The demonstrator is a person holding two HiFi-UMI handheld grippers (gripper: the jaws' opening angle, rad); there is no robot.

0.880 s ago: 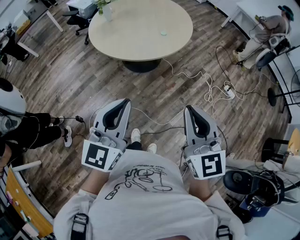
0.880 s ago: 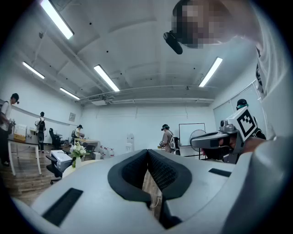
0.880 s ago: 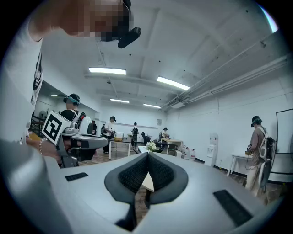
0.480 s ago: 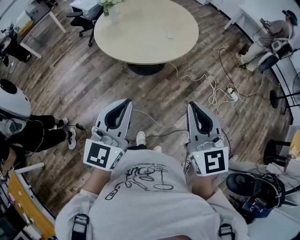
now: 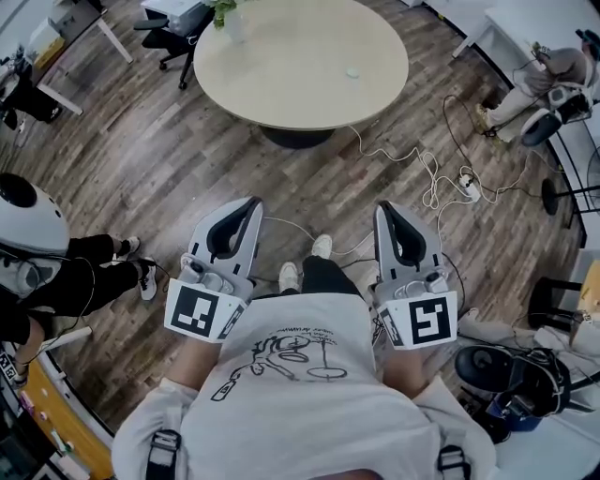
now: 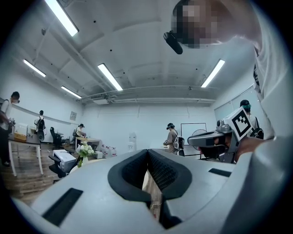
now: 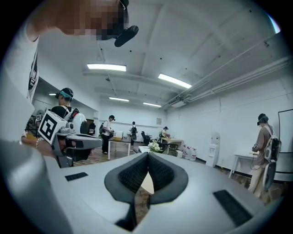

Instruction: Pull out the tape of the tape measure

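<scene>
A small pale round object [image 5: 352,72] lies on the round beige table [image 5: 281,84] far ahead of me; it is too small to identify as the tape measure. My left gripper [image 5: 251,202] and right gripper [image 5: 384,206] are held level in front of my body, above the wooden floor, well short of the table. Each has its jaws shut tip to tip with nothing between them, as the left gripper view [image 6: 147,151] and the right gripper view [image 7: 148,154] show.
A vase of flowers [image 5: 228,14] stands on the table's far left. White cables [image 5: 422,178] and a power strip [image 5: 469,190] lie on the floor at the right. A person [image 5: 37,253] is at my left, and equipment [image 5: 506,375] at my lower right.
The table has drifted rightward and nearer in the head view, and my foot has stepped forward between the grippers. Both grippers keep their pose, jaws still shut.
</scene>
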